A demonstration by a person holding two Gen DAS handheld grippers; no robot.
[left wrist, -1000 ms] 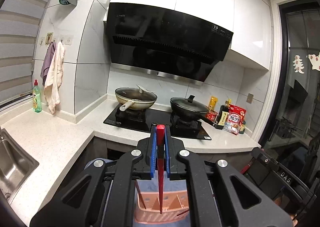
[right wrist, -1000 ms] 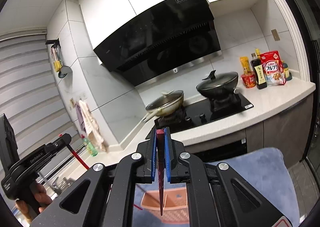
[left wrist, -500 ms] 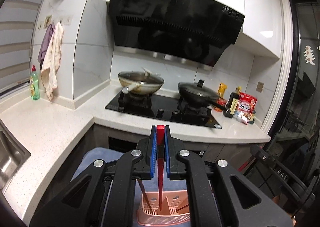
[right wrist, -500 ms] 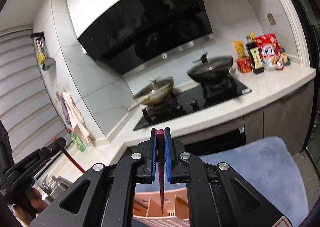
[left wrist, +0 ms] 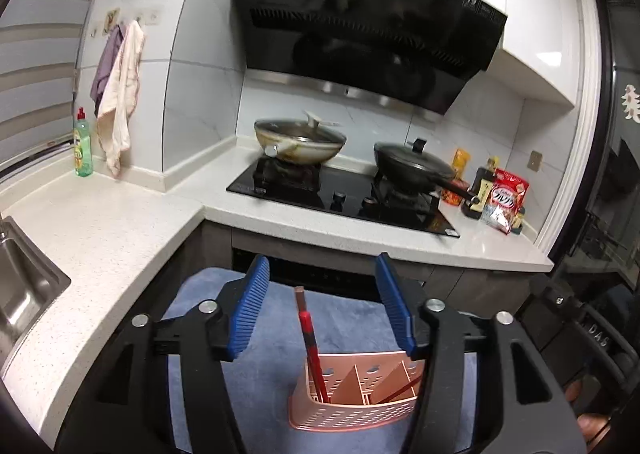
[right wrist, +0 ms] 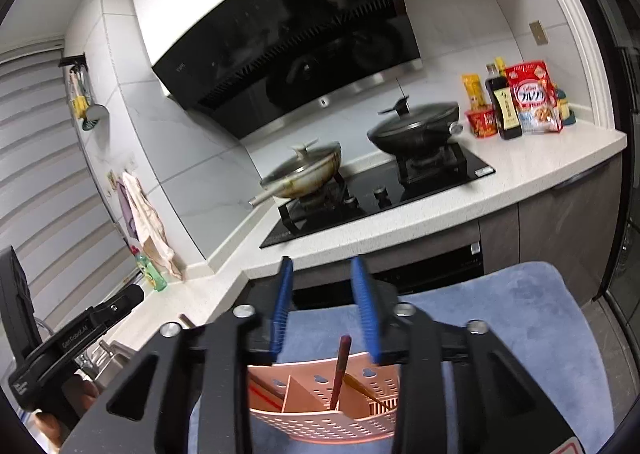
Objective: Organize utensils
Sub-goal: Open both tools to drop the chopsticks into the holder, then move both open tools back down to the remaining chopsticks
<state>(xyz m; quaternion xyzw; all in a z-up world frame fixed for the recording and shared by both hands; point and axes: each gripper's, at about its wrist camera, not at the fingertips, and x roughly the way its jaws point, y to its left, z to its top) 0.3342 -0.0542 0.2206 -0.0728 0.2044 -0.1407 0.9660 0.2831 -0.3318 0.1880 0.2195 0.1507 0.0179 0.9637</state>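
- Left wrist view: the left gripper (left wrist: 322, 306) points forward and tilts somewhat down over a pink basket (left wrist: 352, 412) that stands on a blue mat (left wrist: 264, 338).
- Its jaws have just been opening and now stand wide apart; the blue pads (left wrist: 250, 310) touch nothing.
- A red chopstick (left wrist: 310, 346) stands free between the jaws, leaning slightly left, its lower end in the basket's left compartment.
- Another stick lies slanted in a compartment further right, partly hidden by the right finger.
- At the right edge of this view, part of the other gripper's black body shows, with fingertips of a hand below it.
- Right wrist view: the right gripper (right wrist: 324, 306) also aims forward and slightly down, above the same basket (right wrist: 320, 426).
- Its jaws have just been opening too and stand at a moderate gap, narrower than the left pair; its pads (right wrist: 366, 310) are off the stick.
- A dark red chopstick (right wrist: 340, 372) stands between and below the pads, leaning right, its foot in the middle compartment.
- A red stick lies in the left compartment and a yellowish one slants in the right one.
- At the lower left of this view the left gripper's black body shows, held by a hand (right wrist: 46, 424).
- Beyond both grippers runs a counter (left wrist: 100, 222) with a stove (left wrist: 344, 200) bearing two pans.
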